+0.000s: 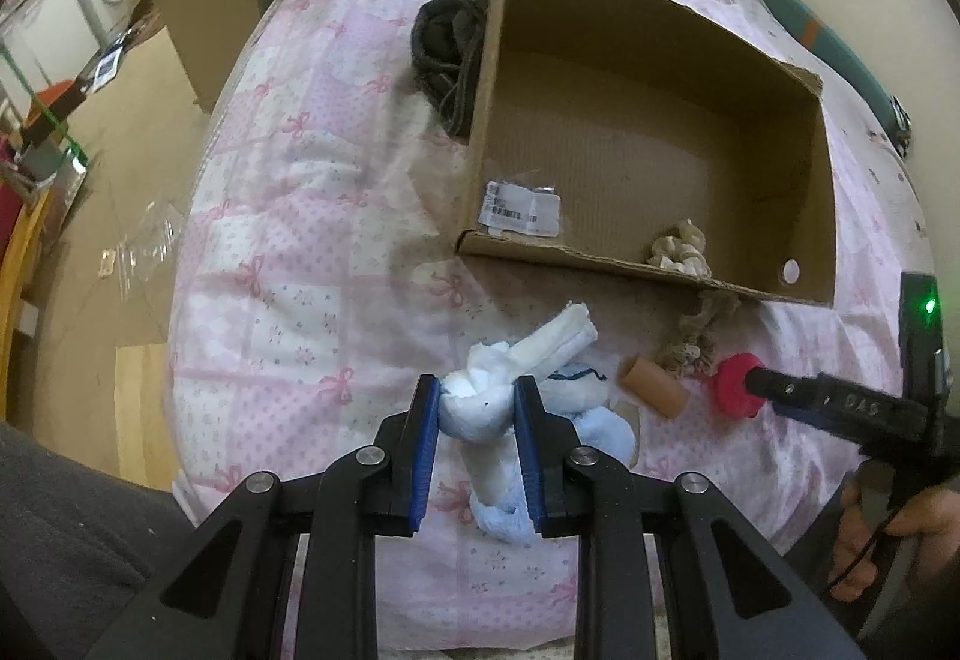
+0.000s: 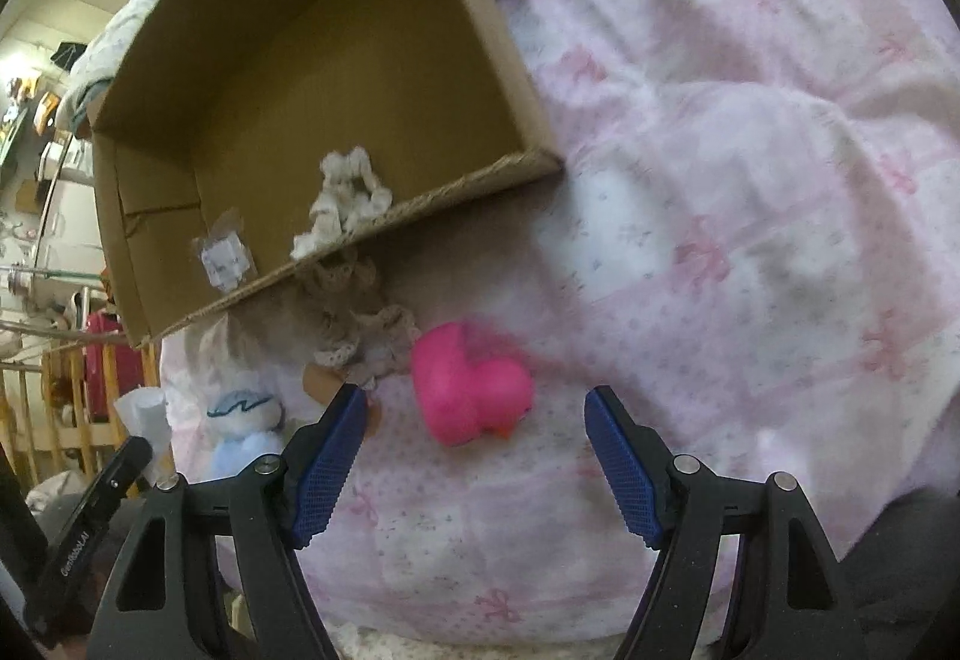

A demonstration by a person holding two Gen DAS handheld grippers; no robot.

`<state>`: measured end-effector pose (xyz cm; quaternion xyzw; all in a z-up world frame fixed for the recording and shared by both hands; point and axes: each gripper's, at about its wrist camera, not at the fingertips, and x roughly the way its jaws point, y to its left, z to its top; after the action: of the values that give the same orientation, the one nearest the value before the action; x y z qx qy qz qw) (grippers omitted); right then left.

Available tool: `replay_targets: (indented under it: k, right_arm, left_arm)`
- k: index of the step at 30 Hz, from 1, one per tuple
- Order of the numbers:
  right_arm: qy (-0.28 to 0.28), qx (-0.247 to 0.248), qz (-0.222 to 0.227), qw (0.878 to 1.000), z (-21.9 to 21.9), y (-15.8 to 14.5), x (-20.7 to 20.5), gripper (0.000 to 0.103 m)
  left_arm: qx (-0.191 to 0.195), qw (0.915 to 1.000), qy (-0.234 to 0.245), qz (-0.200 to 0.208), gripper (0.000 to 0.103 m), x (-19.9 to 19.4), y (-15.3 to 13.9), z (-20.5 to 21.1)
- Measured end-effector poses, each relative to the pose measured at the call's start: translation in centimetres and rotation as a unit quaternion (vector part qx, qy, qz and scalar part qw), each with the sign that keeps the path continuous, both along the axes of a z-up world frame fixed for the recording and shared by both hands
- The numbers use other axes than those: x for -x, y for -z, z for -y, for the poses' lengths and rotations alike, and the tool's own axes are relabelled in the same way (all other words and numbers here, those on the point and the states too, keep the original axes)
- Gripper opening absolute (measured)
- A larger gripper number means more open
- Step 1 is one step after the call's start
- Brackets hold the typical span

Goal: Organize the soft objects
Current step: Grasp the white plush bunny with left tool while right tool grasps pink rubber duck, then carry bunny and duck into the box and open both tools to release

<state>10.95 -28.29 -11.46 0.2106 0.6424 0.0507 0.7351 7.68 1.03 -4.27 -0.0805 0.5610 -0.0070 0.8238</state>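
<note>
Ideally, with the left gripper [image 1: 476,397] clamped on the white-and-blue plush toy [image 1: 480,408] above the bed [image 1: 288,216], the right gripper [image 2: 477,423], jaws apart, should straddle the pink heart toy [image 2: 471,390] squarely before closing, then carry both to the cardboard box [image 1: 825,180].

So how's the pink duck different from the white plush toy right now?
The pink duck is smooth and glossy; the white plush toy is fuzzy cloth. The duck lies free on the bedspread, between the right gripper's open jaws, untouched; the plush is pinched in the left gripper. The duck is compact; the plush is long, with a limb sticking out. Both are still outside the box.
</note>
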Motion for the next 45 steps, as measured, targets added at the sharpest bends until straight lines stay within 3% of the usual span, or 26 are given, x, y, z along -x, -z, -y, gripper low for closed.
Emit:
replay_targets:
  k: [3, 4, 5, 6, 15, 28, 33, 38, 45]
  right_arm:
    - [-0.009, 0.008, -0.011, 1.000, -0.7, 0.9, -0.5, 0.073]
    - [-0.012, 0.010, -0.015, 1.000, -0.8, 1.2, -0.6, 0.067]
    - [-0.016, 0.011, -0.022, 1.000, -1.0, 1.6, -0.8, 0.047]
    - [-0.019, 0.011, -0.028, 0.999, -1.2, 1.9, -1.0, 0.045]
    - [-0.045, 0.021, 0.018, 0.999, -3.1, -0.1, 0.1, 0.043]
    - [-0.070, 0.012, 0.076, 0.995, -3.3, -3.8, 2.0, 0.043]
    - [-0.087, 0.019, 0.083, 0.993, -4.5, -4.0, 2.0, 0.043]
    - [-0.087, 0.006, 0.115, 0.990, -4.3, -5.4, 2.2, 0.043]
    - [-0.086, -0.007, 0.185, 0.979, -4.0, -9.7, 2.0, 0.043]
  left_arm:
    - [-0.003, 1.0000, -0.004, -0.004, 0.022, -0.1, 0.3, -0.1]
    - [-0.003, 1.0000, -0.003, -0.005, 0.022, -0.1, 0.4, -0.1]
    - [-0.004, 1.0000, -0.002, -0.006, 0.022, -0.2, 0.4, 0.0]
    - [-0.005, 1.0000, -0.001, -0.006, 0.022, -0.2, 0.4, 0.0]
    - [-0.006, 0.9999, -0.011, -0.007, 0.022, -0.3, 0.6, -0.3]
    - [-0.042, 0.9991, -0.010, -0.001, 0.022, 0.0, 0.8, -0.1]
    - [-0.048, 0.9988, -0.013, 0.001, 0.022, 0.0, 0.7, -0.2]
    - [-0.043, 0.9988, -0.015, 0.015, 0.022, 0.1, -0.5, 0.0]
    - [-0.035, 0.9983, -0.007, 0.047, 0.022, -1.0, -3.5, 0.7]
